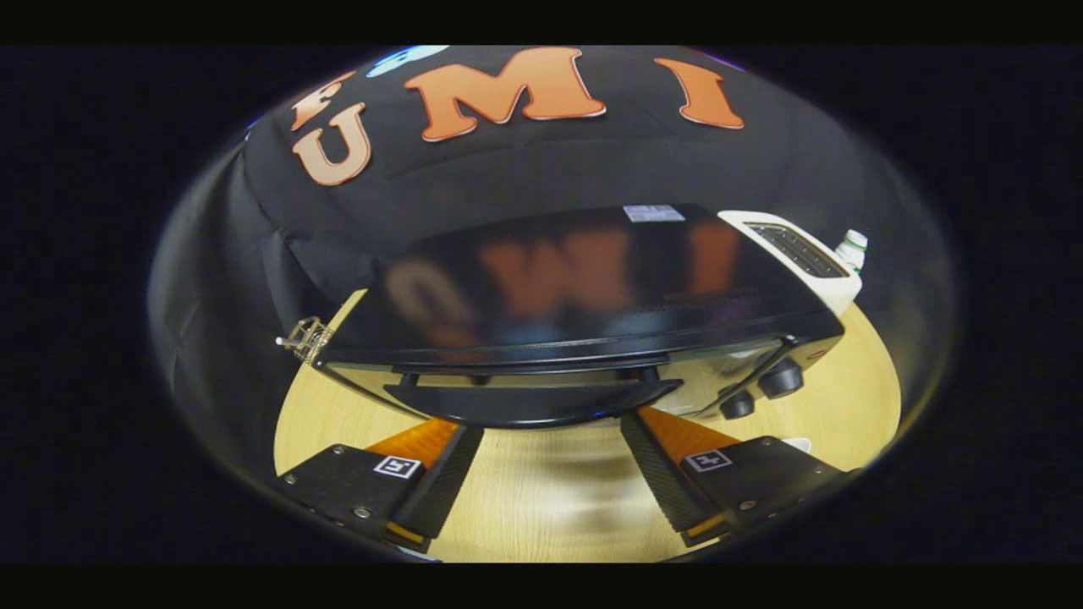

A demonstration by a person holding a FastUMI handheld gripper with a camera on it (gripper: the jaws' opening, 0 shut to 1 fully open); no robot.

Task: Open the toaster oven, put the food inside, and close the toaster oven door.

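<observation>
The jaws of the gripper stand open just under the handle of the shut oven, placed to take it.

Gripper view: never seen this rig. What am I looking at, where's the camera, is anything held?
There is no robot arm here: a person carries a two-finger gripper by hand. The camera is a fisheye mounted on that gripper, looking forward along its fingers, the two wedge shapes at the bottom.

The fingers are spread apart with bare tabletop between them, so nothing is held.

Just ahead of the fingertips is a black toaster oven on a light wooden table. Its door looks closed, and the dark curved bar right at the fingertips is the door handle. Two knobs sit on its front, right of the door.

Behind the oven stand a white toaster and a white-capped bottle. A small wire object shows at the oven's left corner; I cannot tell what it is.
</observation>
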